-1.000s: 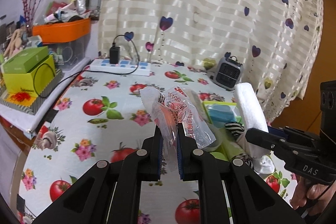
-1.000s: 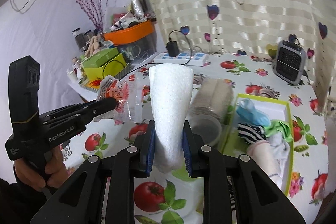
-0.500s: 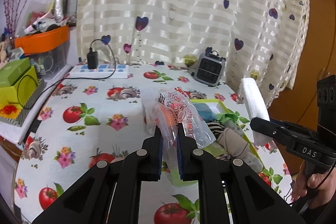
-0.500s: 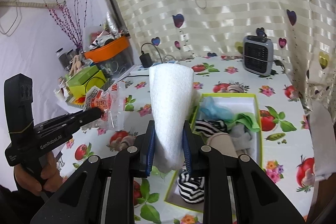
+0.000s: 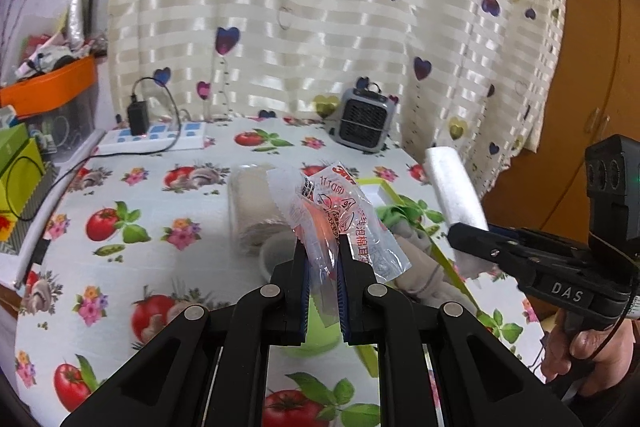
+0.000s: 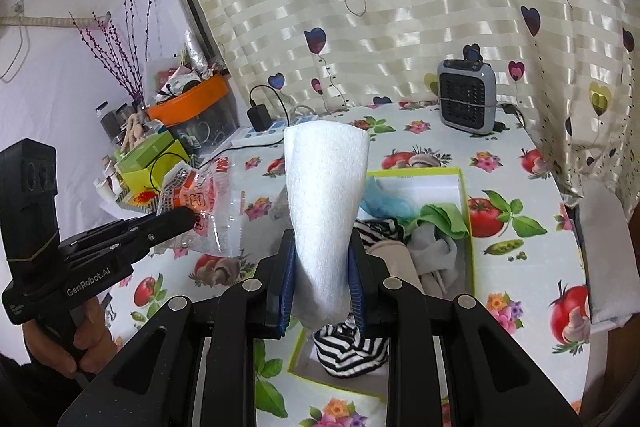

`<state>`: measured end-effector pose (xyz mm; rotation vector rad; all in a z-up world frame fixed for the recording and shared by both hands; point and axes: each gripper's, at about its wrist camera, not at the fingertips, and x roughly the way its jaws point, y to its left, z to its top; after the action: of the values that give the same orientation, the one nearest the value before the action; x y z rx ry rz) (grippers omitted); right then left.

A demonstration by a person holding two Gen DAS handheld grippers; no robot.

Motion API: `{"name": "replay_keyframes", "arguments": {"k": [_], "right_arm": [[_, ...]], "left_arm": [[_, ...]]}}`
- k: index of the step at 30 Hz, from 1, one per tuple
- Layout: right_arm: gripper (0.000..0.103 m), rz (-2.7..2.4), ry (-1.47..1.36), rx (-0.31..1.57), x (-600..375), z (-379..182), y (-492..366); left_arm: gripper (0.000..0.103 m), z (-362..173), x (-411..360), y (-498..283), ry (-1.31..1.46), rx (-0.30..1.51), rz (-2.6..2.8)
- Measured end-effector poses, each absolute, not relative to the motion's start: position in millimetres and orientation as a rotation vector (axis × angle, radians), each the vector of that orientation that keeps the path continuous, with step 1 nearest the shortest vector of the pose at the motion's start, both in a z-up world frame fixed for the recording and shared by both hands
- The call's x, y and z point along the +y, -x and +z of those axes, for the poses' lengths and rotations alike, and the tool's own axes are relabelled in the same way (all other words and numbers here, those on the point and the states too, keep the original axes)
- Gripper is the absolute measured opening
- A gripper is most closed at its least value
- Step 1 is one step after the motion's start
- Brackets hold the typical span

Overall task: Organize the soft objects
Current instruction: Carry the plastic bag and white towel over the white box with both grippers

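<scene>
Behind everything a cream striped curtain (image 5: 320, 27) with purple hearts is hanging, and a tablecloth (image 5: 140, 195) printed with tomatoes and flowers is covering the table. Pinched between the jaws of the left gripper (image 5: 322, 255), a clear plastic packet (image 5: 340, 223) with red print is sticking up and leaning right, its orange contents showing through. The right gripper (image 6: 322, 267) is squeezing a white foam piece (image 6: 326, 199), which is standing upright between the blue pads and flaring wider above them. Just beyond and below the right gripper, a green-rimmed box (image 6: 466, 211) is holding soft things: a striped black-and-white piece (image 6: 352, 351) directly under the fingers, grey cloth (image 6: 432, 247), a green cloth (image 6: 444, 219) and a blue piece (image 6: 384, 203). Ahead of the left gripper a beige roll (image 5: 250, 211) is lying on the table. Farther off, a small grey heater (image 6: 466, 103) and a white power strip (image 5: 156, 141) are sitting near the curtain.
</scene>
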<state>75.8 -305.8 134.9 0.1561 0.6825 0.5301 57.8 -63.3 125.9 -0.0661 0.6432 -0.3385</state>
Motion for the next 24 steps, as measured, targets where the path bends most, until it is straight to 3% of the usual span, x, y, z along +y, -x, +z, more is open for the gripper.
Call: {"name": "replay_keyframes", "arguments": {"k": [24], "right_arm": [[0.027, 0.466, -0.166, 0.833, -326, 59, -65]], "left_arm": [[0.011, 54, -127, -63, -0.019, 0.823, -0.487]]}}
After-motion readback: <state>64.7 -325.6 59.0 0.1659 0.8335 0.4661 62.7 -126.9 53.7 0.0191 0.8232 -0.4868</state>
